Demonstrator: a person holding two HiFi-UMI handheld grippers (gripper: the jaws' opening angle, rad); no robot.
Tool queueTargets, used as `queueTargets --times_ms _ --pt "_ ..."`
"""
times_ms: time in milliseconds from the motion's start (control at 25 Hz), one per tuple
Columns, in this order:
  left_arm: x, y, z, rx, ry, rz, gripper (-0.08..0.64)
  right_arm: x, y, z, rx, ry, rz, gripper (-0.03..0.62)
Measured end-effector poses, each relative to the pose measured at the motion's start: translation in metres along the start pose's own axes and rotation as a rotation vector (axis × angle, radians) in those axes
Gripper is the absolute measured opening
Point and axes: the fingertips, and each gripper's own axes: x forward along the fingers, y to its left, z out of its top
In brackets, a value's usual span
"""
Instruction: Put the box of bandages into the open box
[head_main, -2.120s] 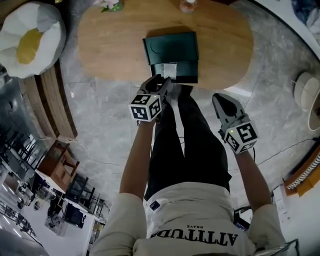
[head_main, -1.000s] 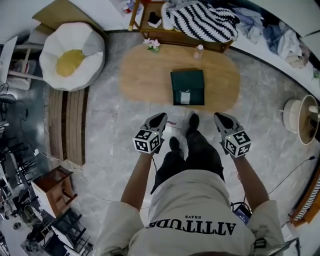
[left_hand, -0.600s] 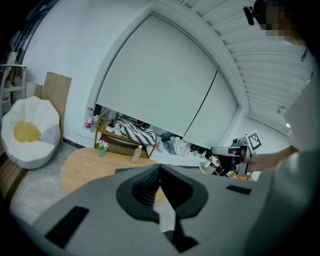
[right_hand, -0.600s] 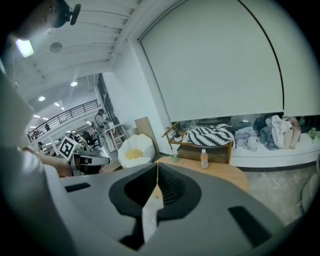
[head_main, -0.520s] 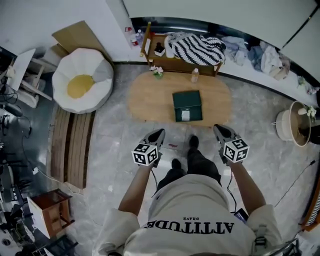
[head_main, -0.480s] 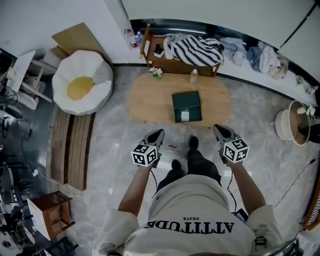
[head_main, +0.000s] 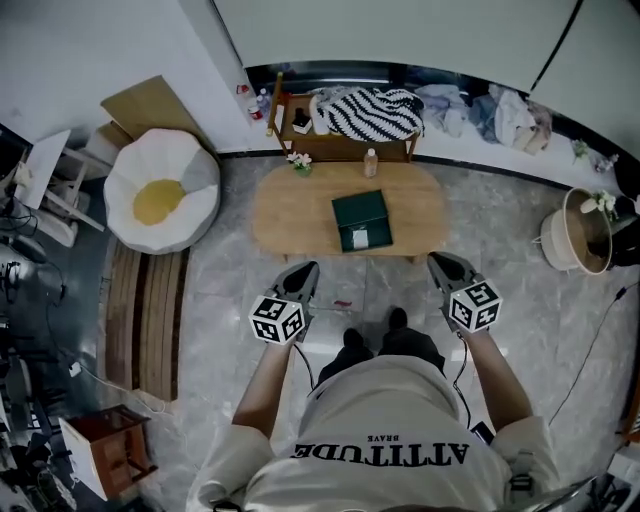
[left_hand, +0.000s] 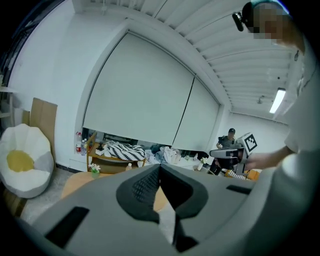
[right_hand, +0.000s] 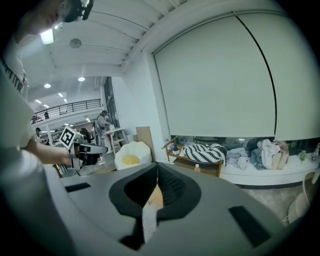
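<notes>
A dark green open box (head_main: 362, 214) stands on the oval wooden table (head_main: 290, 212), and a small white box (head_main: 360, 238) lies in its near part. Both grippers hang well short of the table, over the floor in front of the person's legs. My left gripper (head_main: 305, 270) is shut and holds nothing; its own view shows the jaws (left_hand: 160, 168) meeting tip to tip. The right gripper (head_main: 440, 263) is also shut and empty, its tips (right_hand: 157, 167) touching.
A white beanbag with a yellow centre (head_main: 160, 190) sits left of the table. A low shelf with a striped blanket (head_main: 365, 112) stands behind it. On the table are a bottle (head_main: 370, 160) and flowers (head_main: 298, 160). A basket (head_main: 578, 232) stands at the right.
The person has backed away from the table, so table and green box look smaller and farther. The left gripper has left the box's front edge. Both grippers stay shut and empty.
</notes>
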Motion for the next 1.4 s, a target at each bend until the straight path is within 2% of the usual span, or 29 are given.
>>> queueTargets --times_ms 200,520,680,960,1400 --pt "-0.001 -0.029 0.007 0.007 -0.032 -0.002 0.02 -0.018 -0.008 0.012 -0.042 -0.035 0.018 0.021" --pt "-0.005 -0.068 0.023 0.007 -0.113 0.054 0.02 -0.046 -0.028 0.02 -0.085 -0.057 0.085 0.021" --pt "-0.003 -0.079 0.025 0.013 -0.132 0.084 0.02 -0.053 -0.046 0.025 -0.101 -0.059 0.087 0.02" --pt "-0.006 -0.087 0.029 0.025 -0.129 0.102 0.02 -0.055 -0.047 0.034 -0.116 -0.075 0.125 0.02" --pt "-0.007 -0.08 0.03 0.023 -0.128 0.123 0.02 -0.055 -0.055 0.041 -0.11 -0.092 0.12 0.02"
